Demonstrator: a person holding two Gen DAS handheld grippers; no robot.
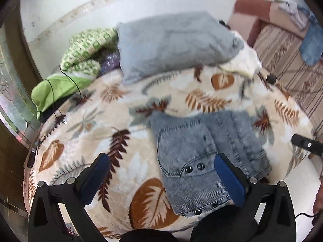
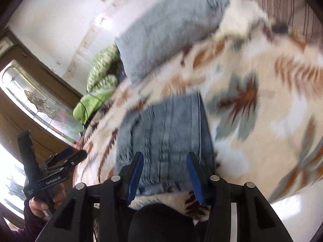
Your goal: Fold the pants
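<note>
Folded light-blue denim pants (image 1: 203, 153) lie on a leaf-patterned blanket (image 1: 101, 125), pocket and dark studs facing up. My left gripper (image 1: 161, 161) is open above the blanket, its right finger over the pants' lower part. In the right wrist view the pants (image 2: 165, 133) lie straight ahead, blurred. My right gripper (image 2: 164, 161) is open just above their near edge, nothing between the blue pads (image 2: 136, 173). The right gripper's tip shows at the right edge of the left view (image 1: 304, 143). The left gripper shows held in a hand at lower left (image 2: 50, 173).
A grey-blue pillow (image 1: 173, 42) lies at the back of the bed, beside green patterned bedding (image 1: 88, 50) and a lime-green cloth (image 1: 52, 92) with a thin black cable. A striped mattress (image 1: 288, 64) with more denim is at the right. A wooden door with glass (image 2: 36, 104) is at the left.
</note>
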